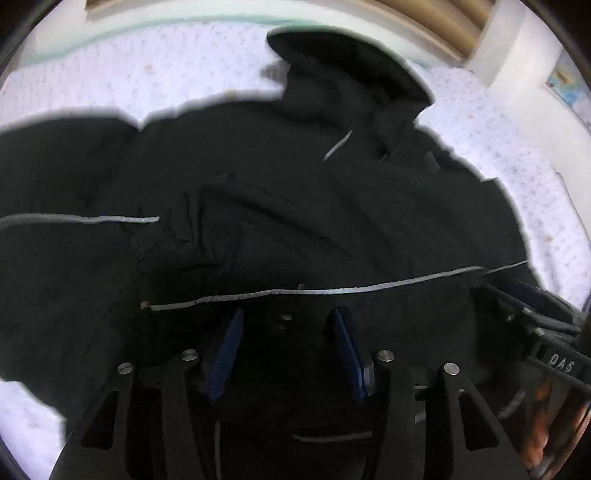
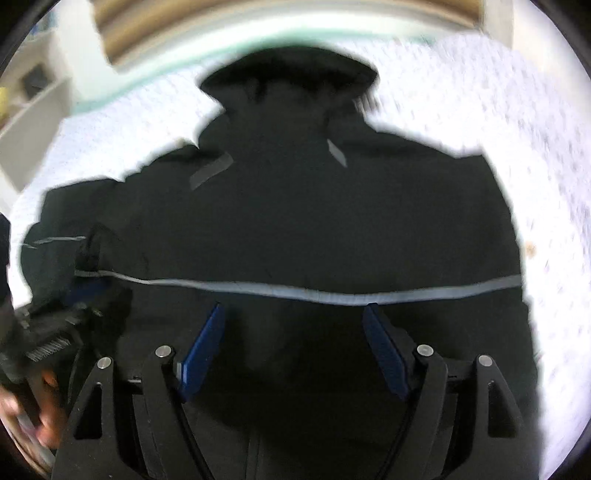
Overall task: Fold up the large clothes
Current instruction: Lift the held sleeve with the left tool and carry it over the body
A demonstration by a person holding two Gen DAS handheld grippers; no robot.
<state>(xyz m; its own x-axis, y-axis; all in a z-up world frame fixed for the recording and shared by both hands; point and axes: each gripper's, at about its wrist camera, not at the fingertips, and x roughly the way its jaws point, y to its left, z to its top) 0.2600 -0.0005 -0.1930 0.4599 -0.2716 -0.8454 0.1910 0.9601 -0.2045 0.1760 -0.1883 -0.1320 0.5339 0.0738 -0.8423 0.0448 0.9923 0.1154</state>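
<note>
A black jacket (image 1: 295,206) lies spread on the bed (image 1: 129,77), hood (image 1: 343,59) at the far end and its body filling most of both views, with a thin grey reflective stripe (image 1: 332,290) running across it just ahead of the fingers. In the right wrist view the same jacket (image 2: 314,221) shows its hood (image 2: 291,74) up top, short grey tabs near the shoulders and the stripe (image 2: 332,293) crossing side to side. The left gripper (image 1: 288,317) sits low over the jacket's near part with its blue fingers (image 1: 229,350) spread moderately apart; nothing is clamped between them, only dark cloth below (whether the tips touch it cannot be told). The right gripper (image 2: 295,314) has its blue fingers (image 2: 384,350) spread wider, also gripping nothing, above the cloth just short of the stripe. Each gripper shows at the edge of the other's view, close alongside: the right gripper (image 1: 535,332) at the right edge of the left view, the left gripper (image 2: 62,325) at the left edge of the right view. The bed wears a white sheet with small dots (image 2: 498,110), and a headboard (image 1: 436,18) stands beyond the hood.
</note>
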